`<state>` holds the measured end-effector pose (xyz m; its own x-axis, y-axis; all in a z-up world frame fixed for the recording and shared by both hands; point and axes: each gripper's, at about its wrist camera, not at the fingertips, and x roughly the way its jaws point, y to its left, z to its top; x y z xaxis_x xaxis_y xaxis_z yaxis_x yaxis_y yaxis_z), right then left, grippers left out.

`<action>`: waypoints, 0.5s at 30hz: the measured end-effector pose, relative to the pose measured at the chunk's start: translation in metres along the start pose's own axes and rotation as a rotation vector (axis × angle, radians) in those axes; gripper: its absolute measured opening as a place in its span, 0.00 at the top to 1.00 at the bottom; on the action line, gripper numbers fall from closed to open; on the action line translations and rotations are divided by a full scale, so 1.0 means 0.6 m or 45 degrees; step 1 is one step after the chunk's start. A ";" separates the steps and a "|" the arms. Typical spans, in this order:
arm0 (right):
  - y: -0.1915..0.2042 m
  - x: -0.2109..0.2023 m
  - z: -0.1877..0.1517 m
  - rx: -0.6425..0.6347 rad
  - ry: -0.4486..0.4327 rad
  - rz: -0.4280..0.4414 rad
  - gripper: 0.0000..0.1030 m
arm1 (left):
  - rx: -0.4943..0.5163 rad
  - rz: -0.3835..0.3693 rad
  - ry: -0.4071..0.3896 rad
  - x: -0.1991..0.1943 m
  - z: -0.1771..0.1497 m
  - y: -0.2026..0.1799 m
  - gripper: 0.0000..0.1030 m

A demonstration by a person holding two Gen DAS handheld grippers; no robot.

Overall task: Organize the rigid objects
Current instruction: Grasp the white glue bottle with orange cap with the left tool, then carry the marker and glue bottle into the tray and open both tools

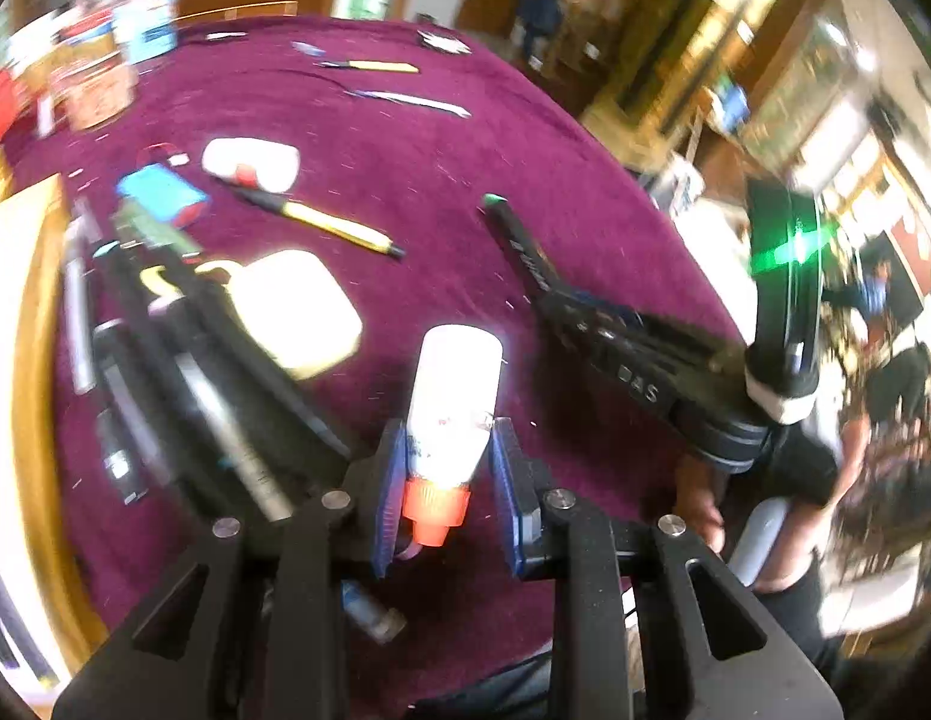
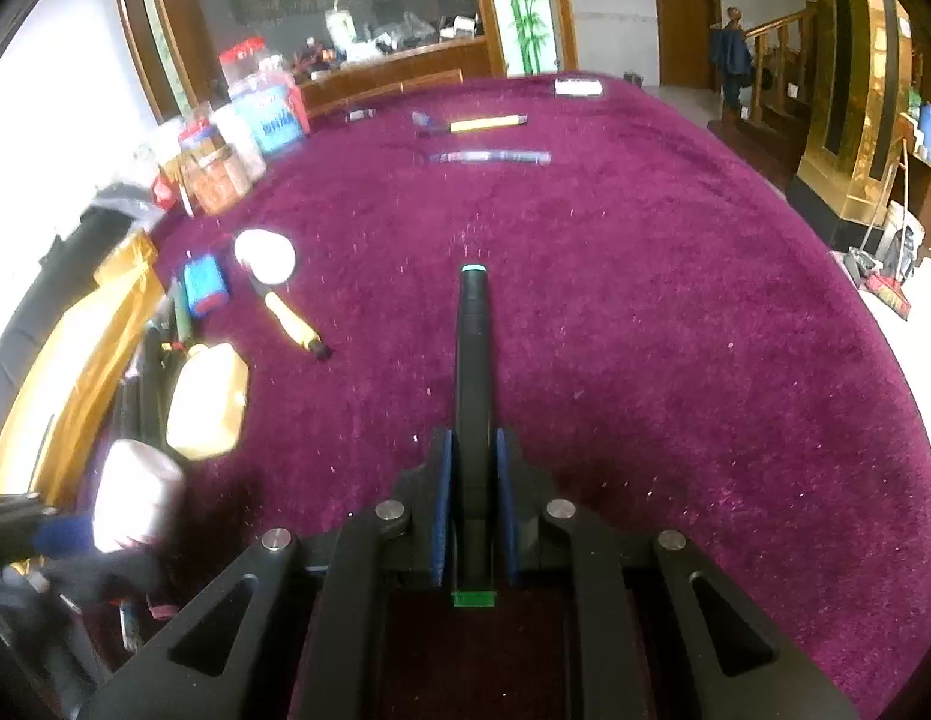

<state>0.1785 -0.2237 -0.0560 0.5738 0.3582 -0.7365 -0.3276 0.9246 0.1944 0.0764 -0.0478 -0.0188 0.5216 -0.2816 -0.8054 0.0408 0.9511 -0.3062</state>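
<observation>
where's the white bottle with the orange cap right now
In the left wrist view the white bottle with the orange cap sits between the left claw pads, cap toward the camera, above the purple tablecloth, with the cream container to its left.

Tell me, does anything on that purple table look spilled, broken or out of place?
Nothing looks spilled or broken. The pens, such as the yellow pen, simply lie scattered at odd angles on the purple cloth, loose among the items piled along its left edge. The pictures are blurred, so fine damage would not show.

We see a table under a purple cloth [image 2: 645,300], with a yellow pen [image 2: 291,321], blue box [image 2: 204,285] and white case [image 1: 297,312] lying on it
</observation>
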 end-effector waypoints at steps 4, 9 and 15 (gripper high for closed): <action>-0.016 -0.023 -0.005 0.110 -0.069 0.109 0.88 | -0.154 -0.004 -0.099 -0.078 -0.017 0.048 0.76; 0.052 -0.069 -0.025 0.148 -0.121 0.390 0.88 | -0.334 0.094 -0.274 -0.207 -0.041 0.136 0.76; 0.235 -0.100 -0.024 -0.058 -0.055 0.739 0.87 | -0.557 0.289 -0.429 -0.309 -0.081 0.264 0.76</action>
<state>0.0871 -0.1169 0.0058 0.3208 0.8104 -0.4903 -0.6287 0.5693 0.5297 -0.0551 0.1487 0.0573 0.7210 0.0465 -0.6914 -0.4207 0.8222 -0.3834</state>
